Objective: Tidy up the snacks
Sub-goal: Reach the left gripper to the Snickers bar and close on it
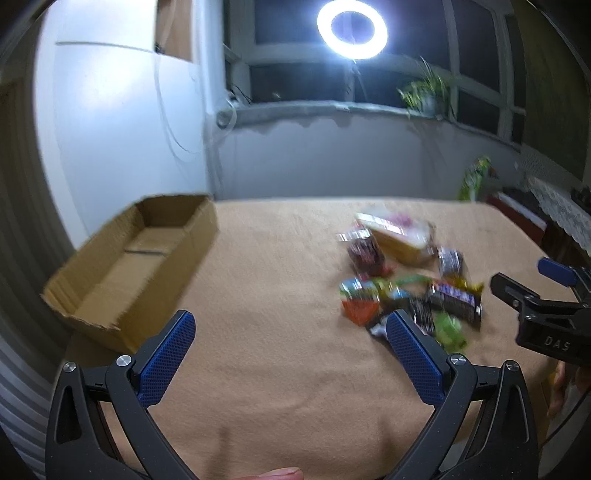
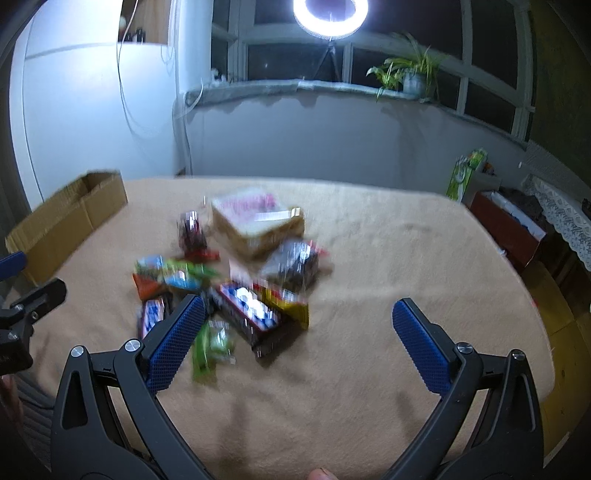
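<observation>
A heap of wrapped snacks [image 1: 406,280] lies on the tan tablecloth, right of centre in the left wrist view and left of centre in the right wrist view [image 2: 236,280]. It includes a bagged sandwich [image 2: 256,221], a dark chocolate bar [image 1: 456,301] and green packets [image 2: 212,345]. An open cardboard box [image 1: 136,266] stands at the table's left, its corner showing too [image 2: 70,221]. My left gripper [image 1: 291,334] hovers open over bare cloth, left of the heap. My right gripper [image 2: 299,321] is open above the heap's near right edge. Both views are blurred.
The tan-covered table [image 1: 280,398] ends at a grey wall under a windowsill with a potted plant [image 2: 410,75]. A ring light [image 1: 351,29] glares above. A low red cabinet and lace-covered furniture [image 2: 554,214] stand past the table's right edge.
</observation>
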The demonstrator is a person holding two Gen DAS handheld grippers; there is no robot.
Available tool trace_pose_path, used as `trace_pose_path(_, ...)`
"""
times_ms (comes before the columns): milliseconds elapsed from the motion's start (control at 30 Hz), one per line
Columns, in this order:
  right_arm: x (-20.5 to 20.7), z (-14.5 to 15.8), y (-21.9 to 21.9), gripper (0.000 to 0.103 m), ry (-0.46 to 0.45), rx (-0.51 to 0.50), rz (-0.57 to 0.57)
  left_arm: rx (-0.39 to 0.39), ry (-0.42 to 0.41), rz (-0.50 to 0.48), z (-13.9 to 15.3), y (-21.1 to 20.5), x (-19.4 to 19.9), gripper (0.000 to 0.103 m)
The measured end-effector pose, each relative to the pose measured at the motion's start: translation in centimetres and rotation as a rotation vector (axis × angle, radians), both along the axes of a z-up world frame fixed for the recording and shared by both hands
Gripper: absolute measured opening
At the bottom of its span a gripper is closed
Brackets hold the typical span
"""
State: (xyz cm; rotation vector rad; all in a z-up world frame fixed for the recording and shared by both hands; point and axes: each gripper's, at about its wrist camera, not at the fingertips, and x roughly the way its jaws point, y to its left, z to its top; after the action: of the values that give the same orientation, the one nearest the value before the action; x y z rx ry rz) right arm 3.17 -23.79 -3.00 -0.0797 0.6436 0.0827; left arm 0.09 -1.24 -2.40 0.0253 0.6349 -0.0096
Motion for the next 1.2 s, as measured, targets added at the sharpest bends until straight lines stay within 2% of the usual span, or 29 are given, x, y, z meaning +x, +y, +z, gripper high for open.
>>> trace_pose_path(100, -0.1, -1.9, 0.0, 0.103, 0.055, -0.011, 0.015, -0.003, 0.101, -0.044, -2.6, -0.7, 0.8, 0.103)
trace_pose_path(167, -0.1, -3.1, -0.1, 0.103, 0.087, -0.017, 0.022, -0.018, 0.139, -0.076, -3.7, -0.9, 0.9, 0.103)
trace_pose_path(300, -0.1, -5.2, -0.6, 0.103, 0.126, -0.002, 0.037, -0.050, 0.187, -0.136, -5.1, -1.5, 0.9, 0.103)
trace_pose_path(400, -0.4, -5.6, -1.0, 0.103, 0.108, 0.016, 0.052, -0.089, 0.227, -0.169, -6.1, -1.7, 1.1, 0.103)
trace_pose_path(533, -0.6, -6.2, -1.3, 0.103, 0.067, -0.002, 0.107, -0.042, 0.203, -0.178, -6.2, -1.9, 0.5, 0.103)
trace_pose_path(667, -0.5, -6.0, -1.6, 0.103, 0.067, 0.003, 0.153, -0.051, 0.154, -0.183, -6.4, -1.5, 0.3, 0.103)
trace_pose_path(733, -0.7, -5.2, -2.2, 0.102, 0.024, 0.028, 0.167, -0.047, 0.147, -0.189, -6.4, -1.5, 0.4, 0.103)
trace_pose_path(800, -0.5, -4.4, -2.6, 0.095, -0.014, 0.048, 0.185, -0.065, 0.173, -0.186, -6.0, -1.5, 1.0, 0.103)
trace_pose_path(867, 0.1, -4.0, -2.6, 0.089, -0.014, 0.068, 0.216, -0.150, 0.192, -0.180, -5.2, -1.0, 1.7, 0.103)
trace_pose_path(933, 1.1, -3.6, -2.4, 0.074, -0.015, 0.085, 0.245, -0.232, 0.197, -0.202, -4.5, -1.2, 2.5, 0.102)
trace_pose_path(967, 1.6, -3.5, -2.1, 0.072, -0.008, 0.089, 0.260, -0.256, 0.191, -0.218, -4.2, -1.5, 2.7, 0.102)
trace_pose_path(1067, 2.7, -3.7, -1.5, 0.061, 0.022, 0.112, 0.304, -0.250, 0.176, -0.275, -3.4, -3.3, 2.9, 0.101)
trace_pose_path(1133, 3.5, -4.1, -0.9, 0.060, 0.053, 0.115, 0.331, -0.238, 0.195, -0.297, -3.5, -4.3, 3.6, 0.094)
trace_pose_path(1200, 4.1, -4.5, -0.7, 0.060, 0.082, 0.121, 0.335, -0.235, 0.235, -0.306, -4.5, -5.1, 4.4, 0.078)
